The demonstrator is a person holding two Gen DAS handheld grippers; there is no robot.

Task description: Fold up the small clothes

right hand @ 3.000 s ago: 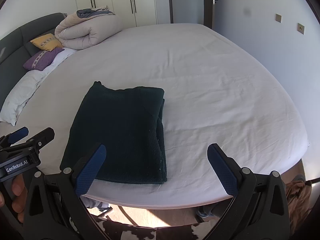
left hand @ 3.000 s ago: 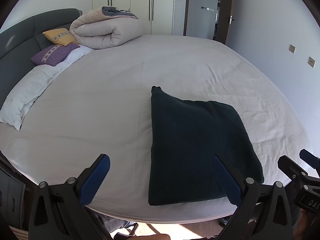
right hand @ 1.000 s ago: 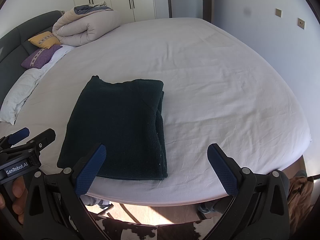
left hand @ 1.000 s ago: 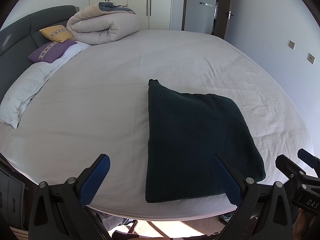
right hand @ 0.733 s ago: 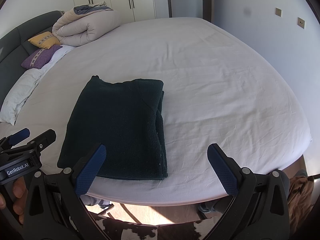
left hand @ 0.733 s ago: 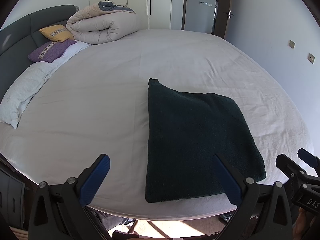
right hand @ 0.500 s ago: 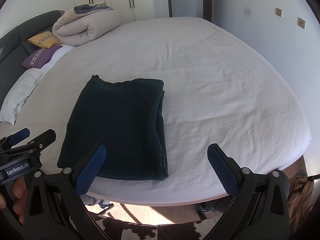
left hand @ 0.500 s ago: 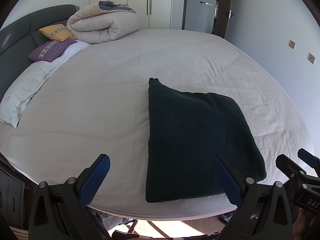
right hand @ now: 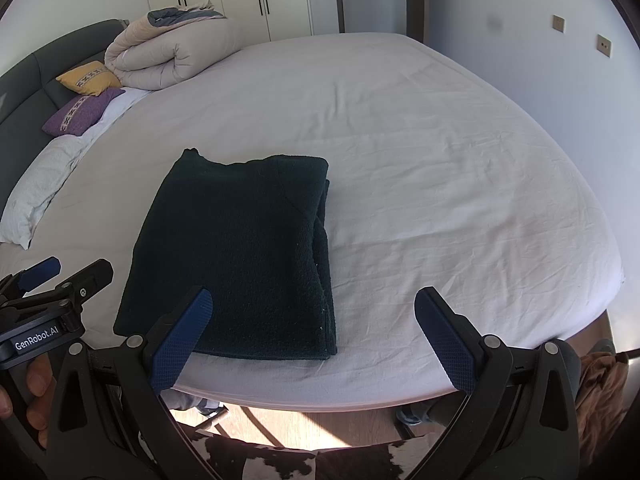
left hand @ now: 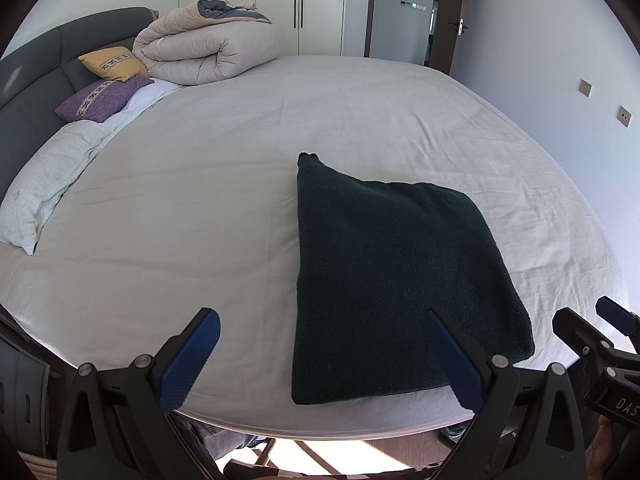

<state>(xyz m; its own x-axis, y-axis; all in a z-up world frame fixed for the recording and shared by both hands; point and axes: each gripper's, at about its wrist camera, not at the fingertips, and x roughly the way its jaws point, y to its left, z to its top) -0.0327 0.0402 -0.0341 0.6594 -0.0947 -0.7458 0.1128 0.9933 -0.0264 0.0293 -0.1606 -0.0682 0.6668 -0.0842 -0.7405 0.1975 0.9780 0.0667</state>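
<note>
A dark green knitted garment (left hand: 392, 264) lies folded into a flat rectangle near the front edge of the bed (left hand: 208, 184); the right wrist view shows the same garment (right hand: 244, 256) with its layered edge on the right. My left gripper (left hand: 320, 356) hovers open over the bed's front edge, just short of the garment's near left corner, with nothing between its blue pads. My right gripper (right hand: 312, 332) is open too, held back from the garment's near right corner. Each gripper appears at the side of the other's view.
A rolled duvet (left hand: 208, 50), a yellow cushion (left hand: 114, 65), a purple cushion (left hand: 100, 98) and a pale pillow (left hand: 44, 184) lie at the far left by the dark headboard. Wardrobes and a door stand behind. A cowhide rug (right hand: 304, 460) covers the floor below.
Over three seconds both grippers drew back and rose slightly, so the garment sits a little lower in view. In the last second almost nothing has moved.
</note>
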